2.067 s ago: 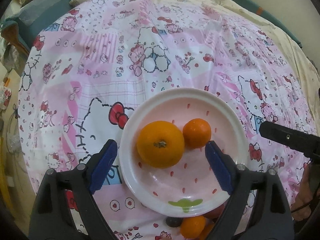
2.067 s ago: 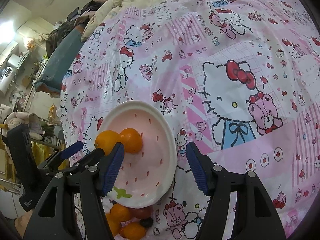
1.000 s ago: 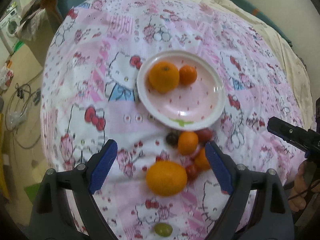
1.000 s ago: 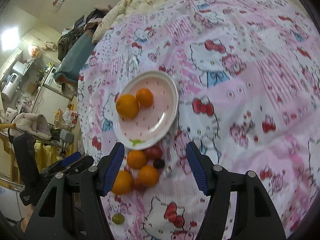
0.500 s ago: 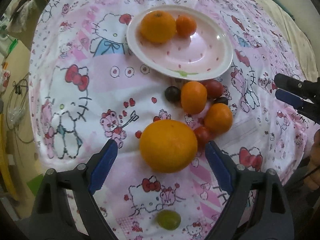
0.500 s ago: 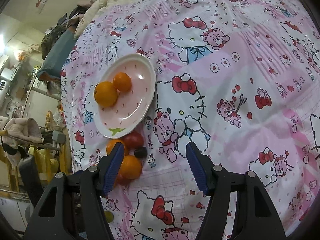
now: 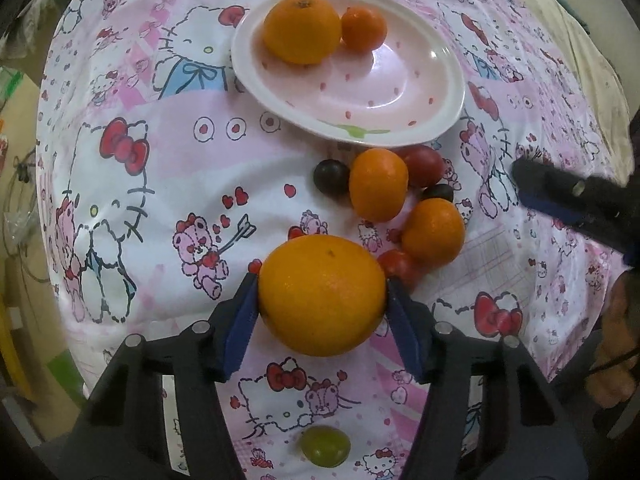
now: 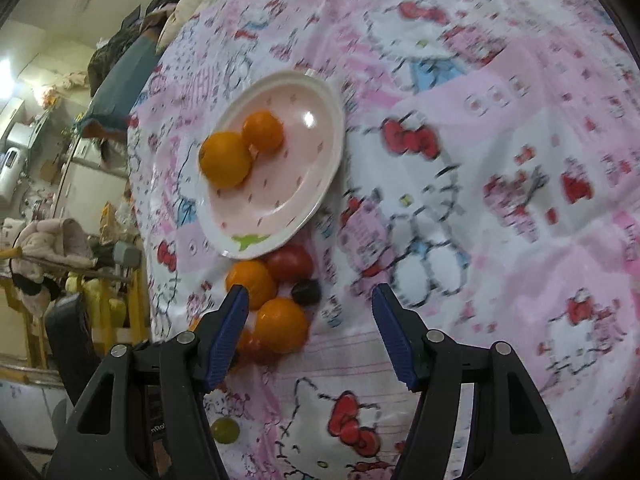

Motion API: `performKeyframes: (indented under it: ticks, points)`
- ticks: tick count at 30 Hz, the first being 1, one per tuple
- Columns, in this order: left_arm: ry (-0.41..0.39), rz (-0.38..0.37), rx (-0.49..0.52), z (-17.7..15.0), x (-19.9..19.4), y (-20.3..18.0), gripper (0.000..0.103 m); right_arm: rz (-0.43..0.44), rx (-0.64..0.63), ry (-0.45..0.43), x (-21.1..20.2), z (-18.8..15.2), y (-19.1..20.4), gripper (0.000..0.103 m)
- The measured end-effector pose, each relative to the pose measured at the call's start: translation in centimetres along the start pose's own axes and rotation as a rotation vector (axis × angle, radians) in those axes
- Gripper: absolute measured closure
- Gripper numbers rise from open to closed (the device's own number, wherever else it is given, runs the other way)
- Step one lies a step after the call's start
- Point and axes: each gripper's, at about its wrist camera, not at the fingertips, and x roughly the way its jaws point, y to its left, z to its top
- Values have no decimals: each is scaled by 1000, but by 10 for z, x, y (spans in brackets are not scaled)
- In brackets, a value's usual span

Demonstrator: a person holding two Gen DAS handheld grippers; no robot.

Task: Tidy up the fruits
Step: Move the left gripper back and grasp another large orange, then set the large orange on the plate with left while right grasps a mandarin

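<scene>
The left gripper (image 7: 322,300) has just closed its jaws on the big orange (image 7: 322,294) on the bed; the plate (image 7: 448,116) lies straight ahead (right gripper (image 8: 310,332) open, empty).

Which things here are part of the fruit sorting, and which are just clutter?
Job: large orange in the left gripper; plate with two oranges; loose mandarins, tomatoes, dark grapes, green grape.
Lying about: patterned bedsheet; shelves beside the bed.
</scene>
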Motion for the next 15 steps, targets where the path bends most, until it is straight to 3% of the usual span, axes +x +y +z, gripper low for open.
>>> performKeyframes:
  ticks: [7, 11, 15]
  points:
    - [-40, 3, -24, -2, -15, 12, 46, 2, -49, 94, 32, -9, 19, 41]
    - [-64, 4, -33, -3, -21, 20, 46, -43, -82, 132, 47, -14, 25, 56]
    - [-80, 11, -37, -3, -22, 24, 46, -74, -139, 145, 51, -18, 30, 64]
